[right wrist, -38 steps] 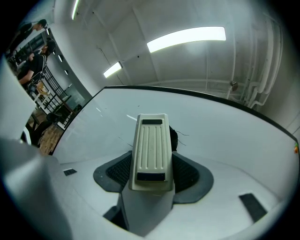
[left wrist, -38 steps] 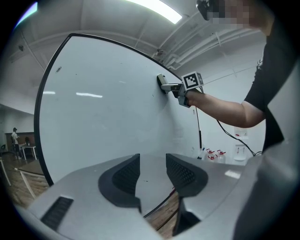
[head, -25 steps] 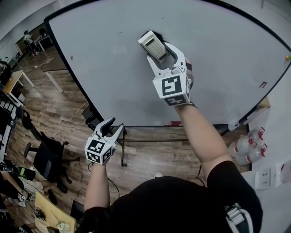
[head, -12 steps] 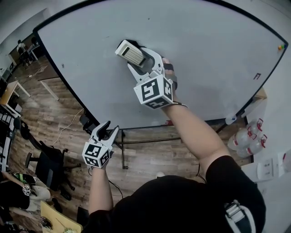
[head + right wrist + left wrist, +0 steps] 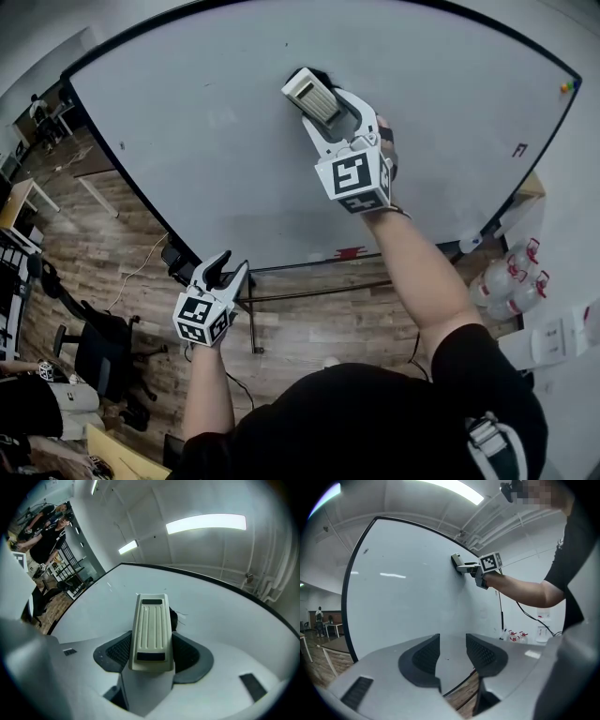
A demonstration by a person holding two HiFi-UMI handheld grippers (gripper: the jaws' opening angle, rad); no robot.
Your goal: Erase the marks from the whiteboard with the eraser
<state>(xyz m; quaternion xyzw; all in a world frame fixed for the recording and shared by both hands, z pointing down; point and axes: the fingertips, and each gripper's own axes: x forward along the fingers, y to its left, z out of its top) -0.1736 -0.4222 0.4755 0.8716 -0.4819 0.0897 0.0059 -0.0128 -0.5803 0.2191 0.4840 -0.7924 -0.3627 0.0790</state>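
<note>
A whiteboard (image 5: 216, 141) is spanning the upper frame above a wood floor (image 5: 94, 234). Lower left, the left gripper (image 5: 230, 264) is hovering, its jaws apart and empty in its own view. Upper centre, the right gripper (image 5: 334, 111) is clamping the eraser (image 5: 311, 97) against the board. Its own view is showing a dark mark (image 5: 174, 617) just behind.

Black shirt (image 5: 375, 412), white left tongs (image 5: 228, 265) and right tongs (image 5: 319, 103).
</note>
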